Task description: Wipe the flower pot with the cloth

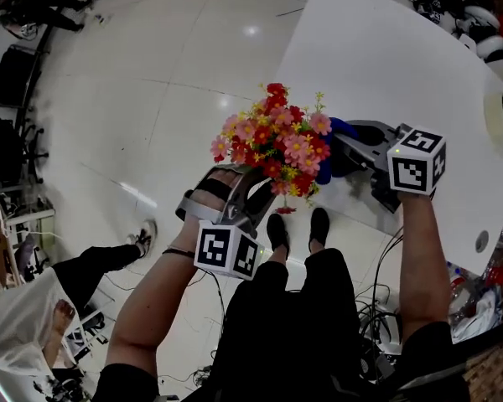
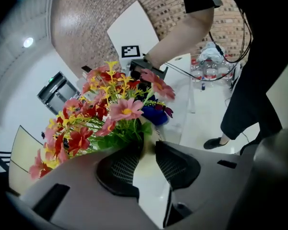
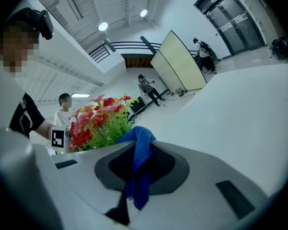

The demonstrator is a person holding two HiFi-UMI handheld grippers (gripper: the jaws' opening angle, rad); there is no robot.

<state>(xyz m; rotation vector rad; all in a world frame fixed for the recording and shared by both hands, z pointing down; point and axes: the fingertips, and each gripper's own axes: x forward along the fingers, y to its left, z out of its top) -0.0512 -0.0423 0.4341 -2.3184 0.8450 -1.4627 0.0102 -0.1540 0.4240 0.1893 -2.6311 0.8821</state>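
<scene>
A bunch of red, pink and yellow artificial flowers (image 1: 277,141) stands in a cream flower pot (image 2: 147,178). In the head view the blooms hide the pot. My left gripper (image 1: 235,193) comes from below, shut on the pot, whose cream wall fills the gap between the pads (image 2: 117,169). The pot hangs just off the white table's (image 1: 386,57) near edge. My right gripper (image 1: 339,153) is shut on a blue cloth (image 3: 141,157). It reaches in from the right, and the cloth (image 1: 339,130) sits against the right side of the flowers. In the left gripper view the cloth (image 2: 156,115) shows behind the stems.
My own legs and black shoes (image 1: 277,231) stand on the glossy floor below the pot. Another person sits at the lower left (image 1: 92,270). Cables (image 1: 377,308) and bottles (image 2: 206,71) lie on the floor to the right. A screen and people (image 3: 149,87) are far off.
</scene>
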